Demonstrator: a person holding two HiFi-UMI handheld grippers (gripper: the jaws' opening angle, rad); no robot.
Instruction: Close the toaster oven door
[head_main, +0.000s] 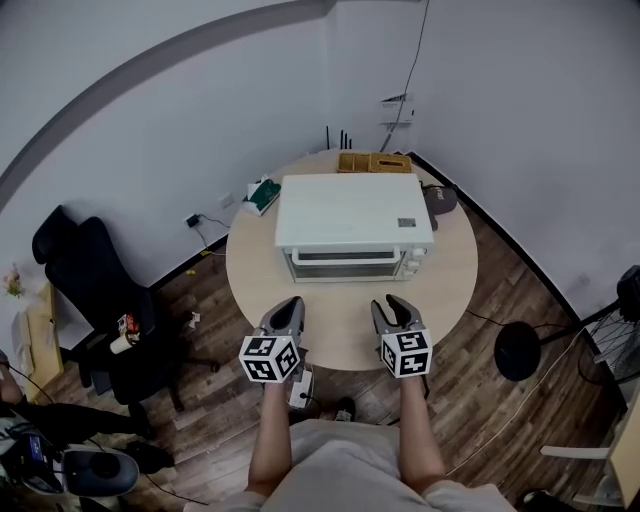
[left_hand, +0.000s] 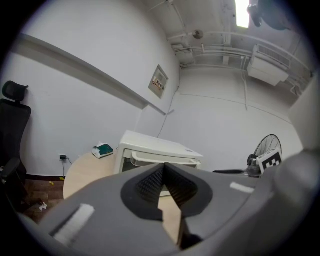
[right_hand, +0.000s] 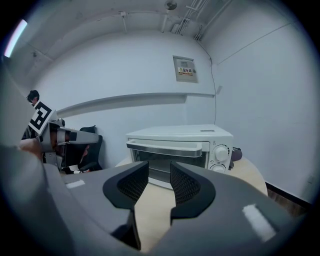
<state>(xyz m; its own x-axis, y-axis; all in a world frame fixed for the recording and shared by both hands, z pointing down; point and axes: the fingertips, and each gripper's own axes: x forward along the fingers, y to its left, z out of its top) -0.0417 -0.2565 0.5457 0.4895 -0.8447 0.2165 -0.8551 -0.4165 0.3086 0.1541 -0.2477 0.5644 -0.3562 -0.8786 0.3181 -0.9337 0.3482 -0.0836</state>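
On table (head_main: 345, 325): toaster oven (head_main: 353, 215), door (head_main: 345, 263) seemingly shut, label (head_main: 406, 223) illegible; left gripper (head_main: 290, 303) jaws together, right gripper (head_main: 393, 301) jaws narrow.

My left grey two-jaw gripper (head_main: 289, 307): jaws pressed tip to tip, nothing between them. My right grey two-jaw gripper (head_main: 393, 304): jaws apart, gap empty. Bare left forearm (head_main: 268, 440) and bare right forearm (head_main: 418, 435) reach forward behind jaws, side by side, grippers level, not touching.
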